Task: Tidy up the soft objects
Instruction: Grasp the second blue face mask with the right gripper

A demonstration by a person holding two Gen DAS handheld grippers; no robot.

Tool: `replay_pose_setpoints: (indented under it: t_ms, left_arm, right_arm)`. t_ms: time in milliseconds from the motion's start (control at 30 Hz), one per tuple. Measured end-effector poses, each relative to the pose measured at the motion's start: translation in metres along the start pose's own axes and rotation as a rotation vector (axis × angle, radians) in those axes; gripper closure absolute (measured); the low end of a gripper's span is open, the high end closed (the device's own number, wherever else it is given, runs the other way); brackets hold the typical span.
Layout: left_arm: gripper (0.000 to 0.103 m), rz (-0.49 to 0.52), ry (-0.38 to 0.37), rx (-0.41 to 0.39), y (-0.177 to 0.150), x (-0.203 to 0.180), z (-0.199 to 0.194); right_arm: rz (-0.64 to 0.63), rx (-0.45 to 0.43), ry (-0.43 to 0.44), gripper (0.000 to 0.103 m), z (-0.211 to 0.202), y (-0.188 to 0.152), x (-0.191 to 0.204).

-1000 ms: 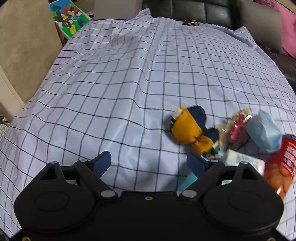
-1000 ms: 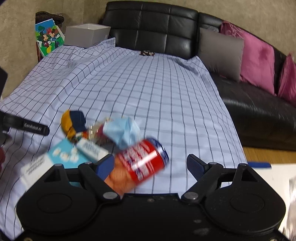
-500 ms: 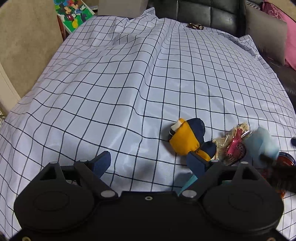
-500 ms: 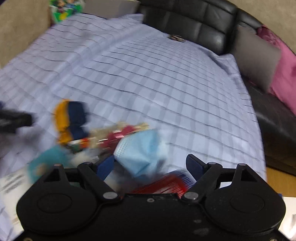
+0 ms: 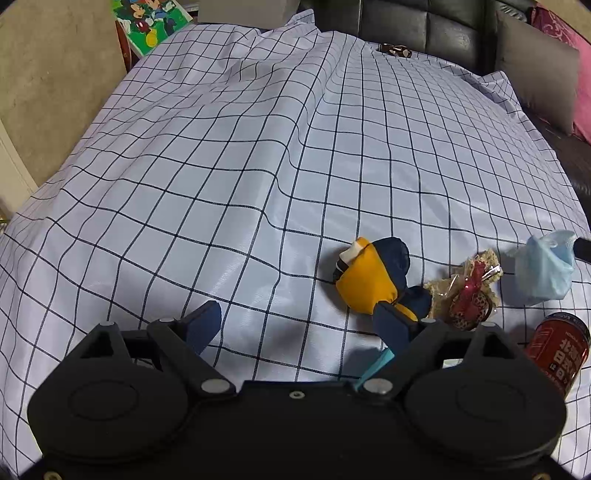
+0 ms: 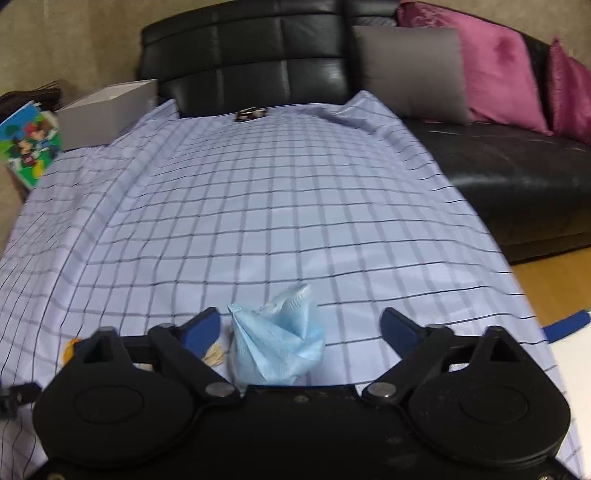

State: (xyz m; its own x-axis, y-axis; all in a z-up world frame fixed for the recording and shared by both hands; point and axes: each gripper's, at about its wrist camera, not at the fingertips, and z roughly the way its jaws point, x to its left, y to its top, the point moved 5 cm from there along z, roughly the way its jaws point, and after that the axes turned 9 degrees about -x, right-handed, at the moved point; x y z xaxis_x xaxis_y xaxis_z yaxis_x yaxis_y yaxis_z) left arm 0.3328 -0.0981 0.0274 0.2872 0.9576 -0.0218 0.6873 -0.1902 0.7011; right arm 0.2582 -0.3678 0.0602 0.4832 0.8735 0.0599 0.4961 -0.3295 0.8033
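A crumpled light-blue face mask (image 6: 277, 347) lies on the checked cloth (image 6: 280, 206) between the fingers of my right gripper (image 6: 301, 325). Its jaws are opening; the mask sits close to the left finger, and the right finger stands well clear. In the left wrist view the mask (image 5: 543, 269) is at the far right, beside a lace sachet (image 5: 469, 295) and a yellow-and-navy stuffed toy (image 5: 369, 284). My left gripper (image 5: 297, 325) hovers open over bare cloth, its right finger just in front of the toy.
A red can (image 5: 557, 354) stands at the right edge, a teal box edge (image 5: 376, 363) under the left gripper. A black sofa (image 6: 517, 177) with grey and pink cushions runs along the back and right. A white box (image 6: 107, 110) and a cartoon picture book (image 5: 147, 18) sit at the far left.
The right gripper swung from over the red can to around the blue mask, and its fingers spread wider. The left gripper stayed open and barely shifted.
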Motion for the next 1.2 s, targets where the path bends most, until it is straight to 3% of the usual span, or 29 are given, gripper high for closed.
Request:
replay_pose_setpoints:
  t_ms: [233,367,533,667,700,833,1200]
  left_arm:
    - [0.017,-0.002,0.015,0.009,-0.002,0.001,0.005]
    - [0.016,-0.007,0.025,0.021,-0.003,0.003,0.009]
    - [0.016,-0.006,0.018,0.037,-0.007,0.002,0.012]
    - [0.016,0.011,0.014,0.033,-0.008,0.000,0.012]
    - [0.016,0.012,0.010,0.032,-0.008,0.000,0.011]
    - [0.017,0.011,-0.009,0.027,-0.008,-0.002,0.011]
    - [0.015,0.074,-0.041,0.026,0.001,-0.030,0.028]
  right_arm:
    - [-0.155,-0.023,0.020,0.001,0.014,-0.020,0.032]
    - [-0.237,-0.030,0.092,0.001,0.007,-0.023,0.050]
    - [-0.425,-0.060,0.102,0.001,-0.002,-0.033,0.074]
    - [-0.577,-0.040,0.017,0.004,0.009,-0.049,0.083]
    - [-0.588,-0.022,-0.006,0.011,0.015,-0.050,0.081]
    - [-0.461,0.083,-0.019,0.047,0.024,-0.046,0.050]
    - [-0.004,0.087,0.042,0.045,0.014,0.007,-0.014]
